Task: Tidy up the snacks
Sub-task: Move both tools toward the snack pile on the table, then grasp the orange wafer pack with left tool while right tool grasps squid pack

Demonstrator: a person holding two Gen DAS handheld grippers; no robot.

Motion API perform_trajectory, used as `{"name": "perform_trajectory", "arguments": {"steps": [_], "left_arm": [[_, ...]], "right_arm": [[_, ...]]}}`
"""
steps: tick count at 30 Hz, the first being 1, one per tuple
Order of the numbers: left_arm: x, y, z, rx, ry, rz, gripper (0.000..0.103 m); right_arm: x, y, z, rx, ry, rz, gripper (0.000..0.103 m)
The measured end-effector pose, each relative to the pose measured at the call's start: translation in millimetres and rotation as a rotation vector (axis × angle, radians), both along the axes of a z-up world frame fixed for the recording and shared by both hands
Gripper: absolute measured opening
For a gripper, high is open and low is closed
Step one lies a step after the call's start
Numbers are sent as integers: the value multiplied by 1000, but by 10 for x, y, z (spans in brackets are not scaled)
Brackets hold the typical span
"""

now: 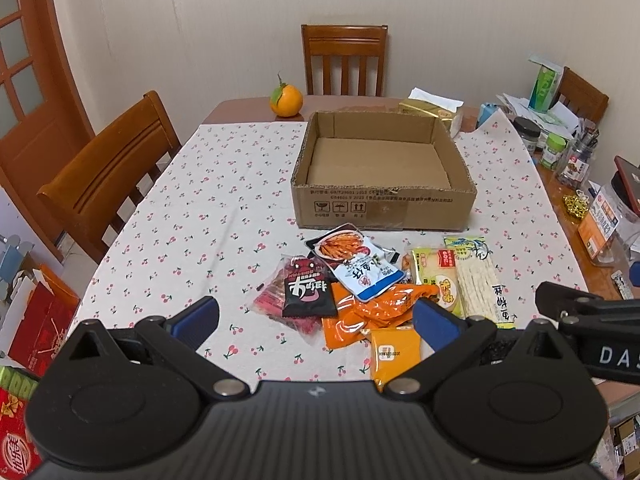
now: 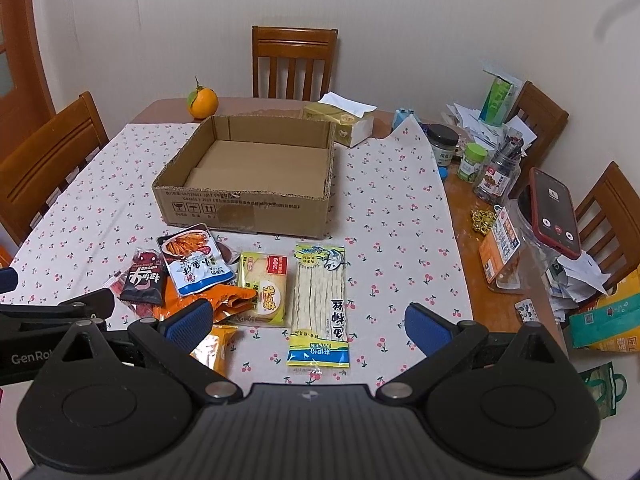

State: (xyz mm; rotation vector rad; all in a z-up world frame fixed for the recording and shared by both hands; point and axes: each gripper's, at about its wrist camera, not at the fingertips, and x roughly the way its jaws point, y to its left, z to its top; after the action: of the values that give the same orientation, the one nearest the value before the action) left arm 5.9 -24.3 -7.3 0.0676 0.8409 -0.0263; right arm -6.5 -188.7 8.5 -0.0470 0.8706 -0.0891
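A shallow empty cardboard box (image 1: 382, 204) (image 2: 244, 210) sits mid-table. In front of it lies a pile of snack packs: a black pack (image 1: 308, 294) (image 2: 144, 282), a blue-and-white pack (image 1: 356, 264) (image 2: 194, 260), orange packs (image 1: 372, 308) (image 2: 230, 296), a small yellow pack (image 1: 396, 350) (image 2: 214, 346), a yellow bread pack (image 1: 438, 280) (image 2: 266, 286) and a long fish-strip pack (image 1: 480, 280) (image 2: 320, 300). My left gripper (image 1: 316, 320) hovers open above the pile's near side. My right gripper (image 2: 308, 326) hovers open over the near end of the fish-strip pack. Nothing is held.
An orange (image 1: 286, 100) (image 2: 203, 103) and a tissue box (image 1: 434, 112) (image 2: 346, 120) stand behind the box. Jars (image 2: 472, 160), papers and a phone (image 2: 554, 214) clutter the right side. Wooden chairs (image 1: 108, 172) (image 2: 294, 62) ring the table; the cherry-print cloth (image 1: 200, 208) is bare at left.
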Motion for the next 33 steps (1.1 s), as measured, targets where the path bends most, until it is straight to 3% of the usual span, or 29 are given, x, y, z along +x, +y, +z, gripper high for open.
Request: {"name": "perform_trajectory", "arguments": {"steps": [8, 15, 23, 31, 33], "left_arm": [[21, -32, -96, 0, -60, -36, 102], [53, -46, -325, -63, -92, -84, 102], [109, -237, -823, -46, -30, -139, 102], [161, -456, -1263, -52, 50, -159, 99], [165, -526, -1320, -42, 47, -163, 94]], "right_arm": [[-2, -13, -32, -19, -27, 22, 103], [-9, -30, -96, -88, -67, 42, 103], [-26, -302, -239, -46, -84, -6, 103], [-58, -567, -520, -31, -18, -93, 103], [-70, -606, -585, -32, -3, -103, 103]]}}
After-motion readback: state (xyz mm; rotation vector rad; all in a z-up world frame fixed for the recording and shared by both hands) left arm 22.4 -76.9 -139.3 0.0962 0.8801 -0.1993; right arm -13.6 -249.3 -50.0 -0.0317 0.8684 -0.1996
